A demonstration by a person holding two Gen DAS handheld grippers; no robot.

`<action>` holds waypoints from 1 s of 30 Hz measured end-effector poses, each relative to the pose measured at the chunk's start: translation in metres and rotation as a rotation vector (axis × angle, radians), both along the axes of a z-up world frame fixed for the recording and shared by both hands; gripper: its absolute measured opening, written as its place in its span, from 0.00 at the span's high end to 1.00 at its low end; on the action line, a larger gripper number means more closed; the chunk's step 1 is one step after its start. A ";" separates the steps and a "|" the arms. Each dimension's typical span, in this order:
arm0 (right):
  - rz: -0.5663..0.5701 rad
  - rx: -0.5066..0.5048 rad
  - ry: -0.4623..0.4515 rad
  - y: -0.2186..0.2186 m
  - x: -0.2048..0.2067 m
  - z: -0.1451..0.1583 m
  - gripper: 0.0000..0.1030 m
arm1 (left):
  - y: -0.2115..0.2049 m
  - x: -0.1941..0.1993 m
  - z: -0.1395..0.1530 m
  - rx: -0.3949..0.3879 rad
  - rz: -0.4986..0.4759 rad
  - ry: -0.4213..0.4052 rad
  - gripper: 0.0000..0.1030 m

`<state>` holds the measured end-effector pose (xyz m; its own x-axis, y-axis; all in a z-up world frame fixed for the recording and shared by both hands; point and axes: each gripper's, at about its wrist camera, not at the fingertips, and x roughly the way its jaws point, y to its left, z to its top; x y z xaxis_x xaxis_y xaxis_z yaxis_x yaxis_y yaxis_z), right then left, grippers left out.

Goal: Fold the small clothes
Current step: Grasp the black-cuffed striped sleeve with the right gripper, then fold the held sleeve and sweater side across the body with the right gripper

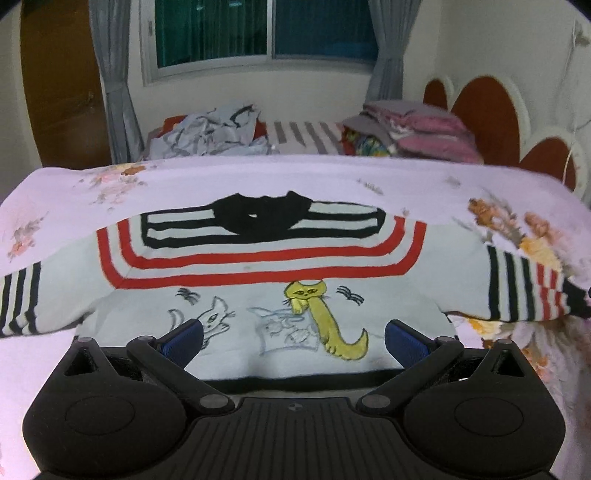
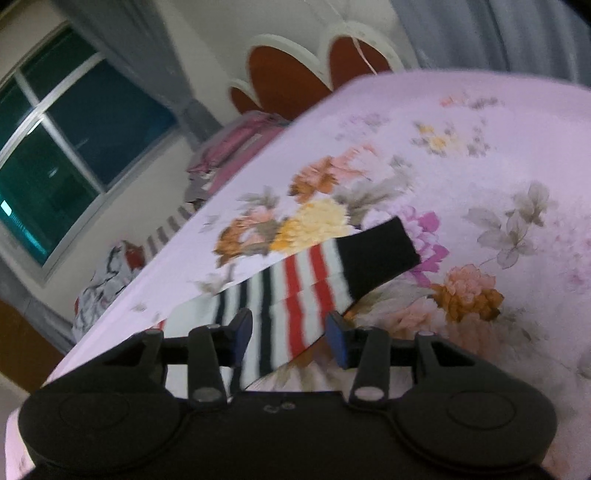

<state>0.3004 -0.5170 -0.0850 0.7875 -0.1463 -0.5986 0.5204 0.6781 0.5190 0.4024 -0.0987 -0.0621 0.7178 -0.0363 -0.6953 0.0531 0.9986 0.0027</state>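
Observation:
A small white sweater [image 1: 258, 273] with red and black stripes, a black collar and cat drawings lies flat, sleeves spread, on a floral pink bedsheet [image 1: 424, 184]. My left gripper [image 1: 293, 338] is open, its blue-padded fingers wide apart just above the sweater's lower hem. My right gripper [image 2: 290, 338] is open over the sweater's right sleeve [image 2: 314, 273], which has black and red stripes and a black cuff; the sleeve runs between the two fingers. Whether the fingers touch the cloth I cannot tell.
Behind the bed's far edge lie a crumpled pale garment pile [image 1: 214, 133], a striped cloth [image 1: 303, 136] and folded pink and grey clothes [image 1: 417, 129]. A red and white headboard [image 1: 487, 110] stands right, a window [image 1: 266, 29] with grey curtains behind.

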 end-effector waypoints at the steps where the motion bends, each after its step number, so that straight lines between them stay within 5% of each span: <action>1: -0.017 0.026 0.010 -0.011 0.004 -0.009 0.57 | -0.007 0.004 -0.002 0.011 -0.003 0.006 0.00; 13: -0.086 0.239 -0.029 -0.057 0.031 -0.069 0.55 | -0.042 0.035 -0.012 0.060 0.018 0.073 0.00; 15: -0.084 0.218 -0.022 -0.057 0.037 -0.068 0.58 | -0.037 0.038 -0.008 0.057 0.026 0.069 0.00; 16: -0.087 0.194 -0.004 -0.057 0.039 -0.068 0.69 | -0.034 0.039 -0.006 0.058 0.029 0.065 0.00; 17: -0.091 0.167 0.031 -0.058 0.042 -0.068 0.92 | -0.031 0.041 -0.004 0.064 0.033 0.061 0.00; 19: -0.081 0.138 0.038 -0.060 0.042 -0.059 0.94 | -0.023 0.044 0.001 0.074 0.039 0.043 0.00; 21: -0.012 -0.015 0.080 -0.049 0.052 -0.043 0.94 | -0.011 0.045 0.005 0.086 0.038 0.001 0.00; 25: 0.004 -0.034 0.181 -0.054 0.075 -0.050 0.94 | 0.021 0.055 -0.002 0.133 0.079 -0.001 0.00; 30: 0.039 -0.125 0.123 -0.031 0.083 -0.024 0.93 | 0.075 0.069 -0.024 0.013 0.089 0.060 0.00</action>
